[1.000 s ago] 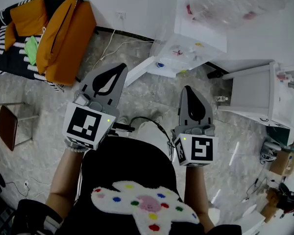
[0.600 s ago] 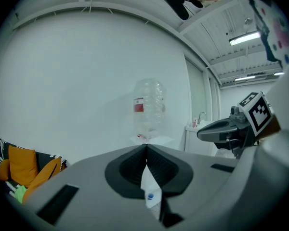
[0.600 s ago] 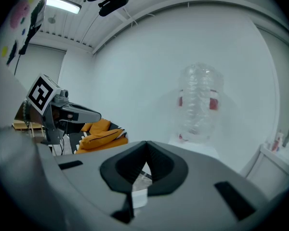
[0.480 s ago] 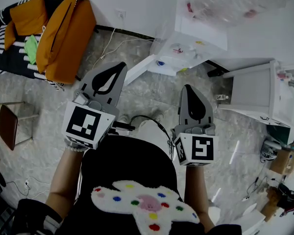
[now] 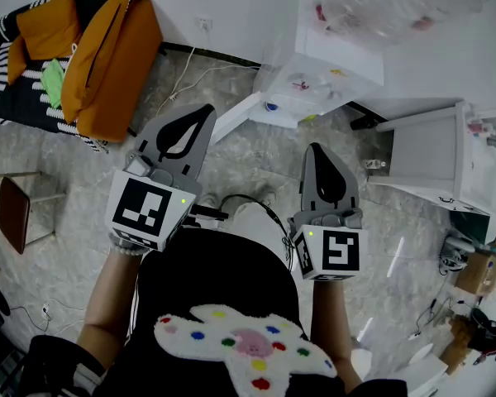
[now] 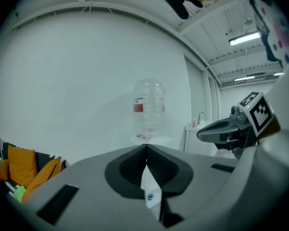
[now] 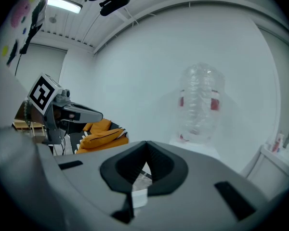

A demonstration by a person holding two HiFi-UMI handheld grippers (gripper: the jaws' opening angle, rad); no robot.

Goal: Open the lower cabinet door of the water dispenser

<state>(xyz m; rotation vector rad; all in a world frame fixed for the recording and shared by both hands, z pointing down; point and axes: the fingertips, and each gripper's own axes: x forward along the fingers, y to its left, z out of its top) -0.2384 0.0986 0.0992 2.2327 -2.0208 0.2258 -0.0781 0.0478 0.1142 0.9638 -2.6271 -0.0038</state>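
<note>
The white water dispenser [image 5: 326,60] stands against the far wall with a clear bottle [image 5: 397,7] on top. At its foot a white panel [image 5: 236,116] juts out to the left like a door swung open, with a small blue thing [image 5: 269,106] beside it. My left gripper [image 5: 200,114] is shut and empty, its tip a short way from that panel. My right gripper [image 5: 317,150] is also shut and empty, short of the dispenser's front. The left gripper view shows the bottle [image 6: 148,105] beyond the closed jaws; the right gripper view shows it too [image 7: 201,102].
A striped sofa with orange cushions [image 5: 91,48] sits at the far left, and a brown stool [image 5: 12,213] stands nearer. A white sink cabinet [image 5: 446,155] is to the right of the dispenser. A black cable [image 5: 256,205] loops on the marbled floor by my feet.
</note>
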